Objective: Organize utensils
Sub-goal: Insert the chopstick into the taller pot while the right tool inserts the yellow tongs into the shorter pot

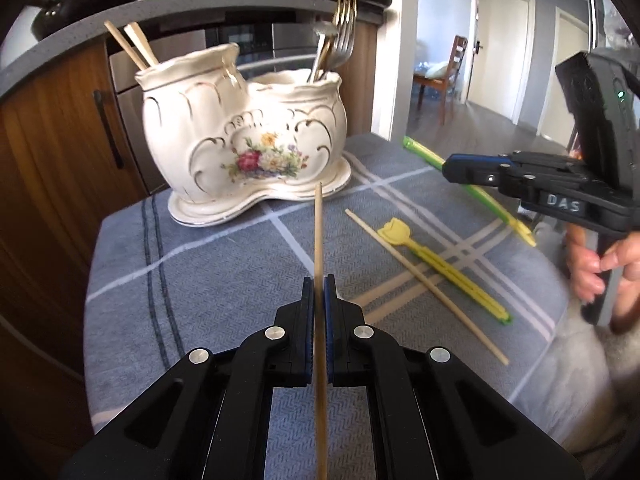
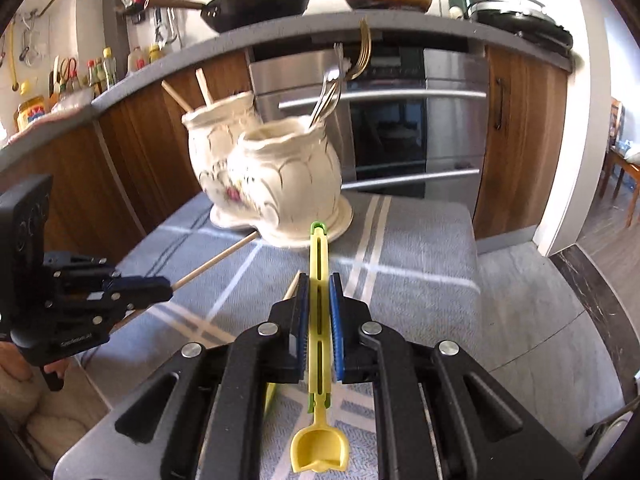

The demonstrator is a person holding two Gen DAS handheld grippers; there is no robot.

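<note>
a: left tool [image 1: 319,292] is clamped on a wooden chopstick [image 1: 319,232], stick running straight out between the pads, free end toward the ceramic holder [image 1: 248,136]. lifted off the table [image 1: 200,264], as far as i can judge.

b: right tool [image 2: 319,292]?

a: closed on a yellow-green plastic utensil [image 2: 319,264], slotted stem, scoop end hanging back toward the camera, green tip forward near the holder's base.

b: where do they go?

a: holder sits at the far side of the table on a grey checked cloth [image 1: 240,280]. cream glaze, gilt scrolls, flower spray on the front, two joined pots. taller pot already has chopsticks [image 1: 134,46]; lower pot has forks [image 1: 340,32]. my guess: the stick belongs in the taller one.

b: how to do it cleanly?

a: tip the stick upright, bring its end over the rim, lower until it settles inside, then let go. don't knock the sticks already leaning there. keep the two tools apart; they are close in both views.

b: anything left on the table?

a: one more chopstick [image 1: 424,284] and a second yellow utensil [image 1: 444,268] lie crossed on the cloth, near the right side. still several pieces to sort, i'd say.
</note>
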